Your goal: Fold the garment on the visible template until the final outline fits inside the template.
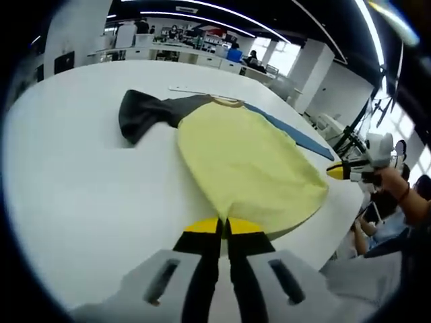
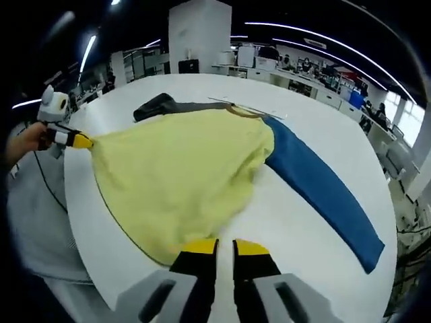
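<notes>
Right gripper view: both my grippers [image 2: 225, 247] [image 1: 224, 227] pinched shut on the shirt [image 2: 178, 176] hem — first fold underway, next carry it toward the collar.

Open-plan office around a white counter

From my feeds I see a broad white counter [image 1: 81, 175] with a rounded edge, its surface smooth and bright under long ceiling light strips [image 2: 316, 40]. Beyond it, in the left gripper view, rows of desks [image 1: 182, 54] run along the far side, with people seated at them, one in a blue top [image 1: 234, 54]. A thick white pillar [image 2: 199, 37] stands behind the counter in the right gripper view, with a dark screen [image 2: 188, 66] at its base and more desks [image 2: 303, 77] to its right. Windows [image 1: 286, 57] glow at the back. At the right edge a seated person [image 1: 380, 215] is near the counter.
</notes>
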The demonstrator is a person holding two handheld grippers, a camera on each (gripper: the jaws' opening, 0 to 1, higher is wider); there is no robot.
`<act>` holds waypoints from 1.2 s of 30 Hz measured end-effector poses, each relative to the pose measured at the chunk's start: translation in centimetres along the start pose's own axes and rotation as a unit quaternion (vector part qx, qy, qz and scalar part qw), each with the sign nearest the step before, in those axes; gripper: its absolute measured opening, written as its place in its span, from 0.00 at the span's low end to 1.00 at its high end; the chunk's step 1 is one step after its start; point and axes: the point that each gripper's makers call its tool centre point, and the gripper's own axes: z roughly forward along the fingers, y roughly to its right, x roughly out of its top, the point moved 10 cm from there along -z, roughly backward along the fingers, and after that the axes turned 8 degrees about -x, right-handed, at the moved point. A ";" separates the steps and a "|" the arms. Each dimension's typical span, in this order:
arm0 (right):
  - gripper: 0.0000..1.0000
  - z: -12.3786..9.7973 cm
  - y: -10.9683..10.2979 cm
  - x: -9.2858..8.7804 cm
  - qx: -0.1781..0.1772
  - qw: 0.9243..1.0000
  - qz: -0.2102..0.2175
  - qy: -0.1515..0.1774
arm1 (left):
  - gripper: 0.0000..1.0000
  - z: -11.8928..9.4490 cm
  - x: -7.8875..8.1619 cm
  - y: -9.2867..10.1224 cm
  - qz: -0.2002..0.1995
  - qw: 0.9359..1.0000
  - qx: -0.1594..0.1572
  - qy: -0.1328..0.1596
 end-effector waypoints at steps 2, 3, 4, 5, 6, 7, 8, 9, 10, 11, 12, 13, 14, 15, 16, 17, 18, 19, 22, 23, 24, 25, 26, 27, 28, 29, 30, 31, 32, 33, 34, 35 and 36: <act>0.04 0.5 0.0 -0.1 0.021 1.000 -0.005 -0.008 | 0.00 0.0 0.0 -0.1 0.000 1.000 0.001 0.000; 0.05 0.7 -0.1 -0.2 0.032 0.999 -0.013 -0.012 | 0.00 0.0 0.0 0.0 0.000 1.000 0.001 -0.001; 0.05 0.9 0.0 -0.3 0.032 0.999 -0.012 -0.013 | 0.00 0.0 0.0 0.0 0.000 1.000 0.002 -0.001; 0.05 1.2 0.0 -0.3 0.040 0.999 -0.020 -0.013 | 0.00 0.0 0.0 0.0 -0.001 1.000 0.002 -0.001; 0.05 1.5 -0.2 -0.4 0.061 0.997 -0.035 -0.022 | 0.00 0.0 -0.1 -0.1 -0.002 1.000 0.002 -0.001; 0.06 1.7 -0.2 -0.4 0.062 0.997 -0.030 -0.024 | 0.00 0.0 -0.1 -0.1 -0.003 1.000 0.003 -0.001; 0.07 2.1 -0.2 -0.3 0.071 0.996 -0.042 -0.023 | 0.00 0.0 -0.1 -0.1 -0.003 1.000 0.003 0.000; 0.07 2.4 -0.1 -0.3 0.073 0.996 -0.048 -0.024 | 0.00 0.0 -0.1 -0.1 -0.004 1.000 0.003 0.000; 0.07 2.7 0.0 -0.3 0.075 0.995 -0.055 -0.030 | 0.00 0.0 -0.1 -0.1 -0.005 1.000 0.003 0.000; 0.07 2.9 0.0 -0.2 0.079 0.994 -0.067 -0.028 | 0.00 0.0 -0.2 -0.1 -0.006 1.000 0.003 -0.001; 0.07 3.3 0.0 0.0 0.091 0.993 -0.077 -0.024 | 0.00 0.0 -0.2 -0.1 -0.006 1.000 0.003 -0.001; 0.08 3.4 0.0 0.0 0.097 0.992 -0.075 -0.029 | 0.00 0.0 -0.2 -0.1 -0.006 1.000 0.003 -0.001; 0.07 3.5 0.0 0.1 0.104 0.991 -0.073 -0.031 | 0.00 -0.1 -0.2 -0.1 -0.006 1.000 0.003 -0.001; 0.07 3.7 -0.1 0.1 0.118 0.990 -0.066 -0.033 | 0.00 -0.1 -0.1 -0.1 -0.006 1.000 0.003 -0.001; 0.06 3.7 0.0 0.0 0.121 0.990 -0.061 -0.038 | 0.00 -0.1 -0.1 -0.1 -0.006 1.000 0.003 -0.001; 0.05 3.8 0.2 -0.1 0.113 0.991 -0.055 -0.054 | 0.00 -0.2 -0.1 -0.2 -0.007 1.000 0.003 -0.001; 0.05 4.1 0.1 -0.1 0.119 0.990 -0.062 -0.046 | 0.00 -0.3 -0.1 -0.2 -0.007 1.000 0.004 -0.001; 0.04 4.2 0.2 -0.1 0.121 0.989 -0.063 -0.046 | 0.00 -0.3 -0.1 -0.2 -0.006 1.000 0.004 -0.001; 0.00 3.9 0.3 -0.2 0.126 0.989 -0.059 -0.054 | 0.00 -0.3 -0.1 -0.2 -0.002 1.000 0.002 -0.002; 0.00 3.9 0.3 -0.2 0.126 0.989 -0.056 -0.054 | 0.00 -0.3 -0.1 -0.2 -0.001 1.000 0.002 -0.002; 0.00 3.6 0.3 -0.3 0.120 0.990 -0.055 -0.057 | 0.00 -0.4 -0.1 -0.2 0.000 1.000 0.002 -0.002; 0.00 3.5 0.3 -0.3 0.118 0.990 -0.055 -0.058 | 0.00 -0.4 0.0 -0.2 0.000 1.000 0.001 -0.002; 0.00 3.2 0.4 -0.4 0.111 0.990 -0.058 -0.061 | 0.00 -0.5 0.0 -0.1 0.000 1.000 0.001 -0.001; 0.00 3.1 0.5 -0.5 0.107 0.991 -0.058 -0.064 | 0.00 -0.5 0.0 -0.1 0.000 1.000 0.001 -0.001; 0.00 2.6 0.6 -0.6 0.100 0.991 -0.054 -0.067 | 0.00 -0.5 0.0 0.0 0.000 1.000 0.000 0.000; 0.00 2.3 0.7 -0.7 0.097 0.992 -0.049 -0.067 | 0.00 -0.5 0.0 0.0 0.001 1.000 -0.001 -0.001; 0.00 1.9 0.9 -0.8 0.093 0.993 -0.041 -0.068 | 0.00 -0.6 0.0 0.0 0.002 1.000 -0.001 -0.001; 0.00 1.6 0.9 -0.8 0.089 0.993 -0.037 -0.066 | 0.00 -0.6 0.0 0.0 0.003 1.000 -0.002 -0.001; 0.00 1.1 0.9 -0.9 0.083 0.994 -0.034 -0.066 | 0.00 -0.7 0.0 0.0 0.005 1.000 -0.002 -0.001; 0.00 0.9 0.9 -1.0 0.077 0.994 -0.033 -0.066 | 0.00 -0.7 -0.1 0.0 0.005 1.000 -0.002 -0.002; 0.00 0.6 1.0 -1.1 0.072 0.995 -0.035 -0.066 | 0.00 -0.7 -0.1 0.0 0.006 1.000 -0.002 -0.003; 0.00 0.2 1.0 -1.3 0.066 0.995 -0.034 -0.068 | 0.00 -0.7 -0.2 -0.2 0.006 1.000 -0.002 -0.004; 0.00 -0.1 1.0 -1.4 0.062 0.995 -0.032 -0.069 | 0.00 -0.8 -0.3 -0.3 0.005 1.000 -0.002 -0.005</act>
